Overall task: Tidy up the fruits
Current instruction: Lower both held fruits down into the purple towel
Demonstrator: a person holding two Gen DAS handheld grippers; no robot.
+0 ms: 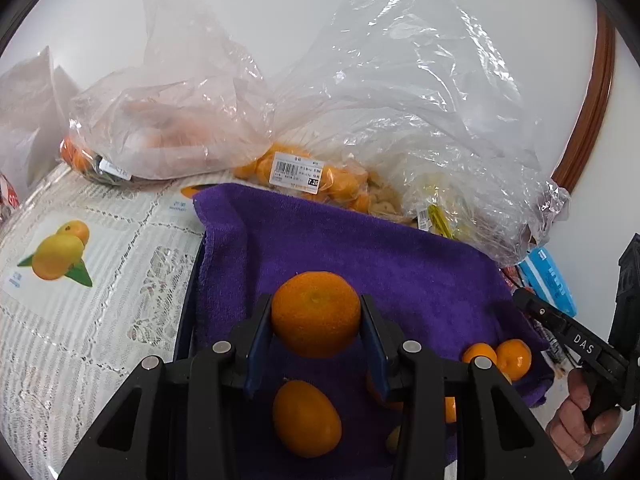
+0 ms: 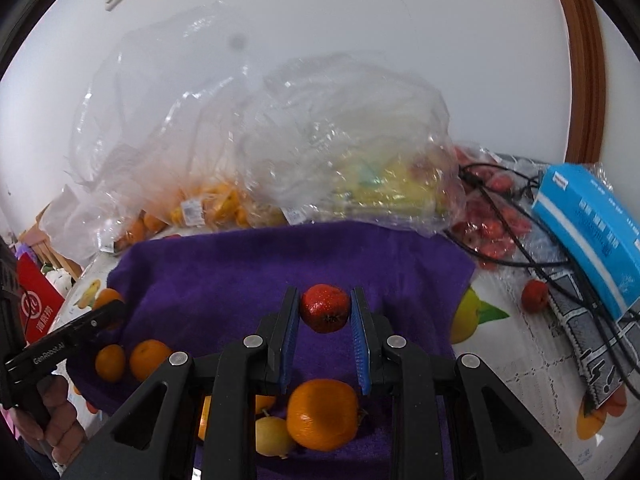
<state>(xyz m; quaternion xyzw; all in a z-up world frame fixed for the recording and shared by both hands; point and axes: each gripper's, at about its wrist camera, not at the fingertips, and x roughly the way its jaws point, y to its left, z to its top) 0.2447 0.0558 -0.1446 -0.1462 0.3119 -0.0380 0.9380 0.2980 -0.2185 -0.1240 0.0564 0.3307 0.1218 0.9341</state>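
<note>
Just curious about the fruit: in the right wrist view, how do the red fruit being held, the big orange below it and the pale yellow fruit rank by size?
1. Big orange
2. Pale yellow fruit, partly hidden
3. Red fruit, held higher, so unsure

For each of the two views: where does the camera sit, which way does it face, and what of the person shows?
Left wrist: sits behind the left tongs, looks down-forward at the purple towel and clear plastic bags; they grip a round orange mandarin; the right hand shows.
Right wrist: sits behind the right tongs gripping a small red fruit; the left hand shows.
Shared: towel, bags, blue box.
</note>
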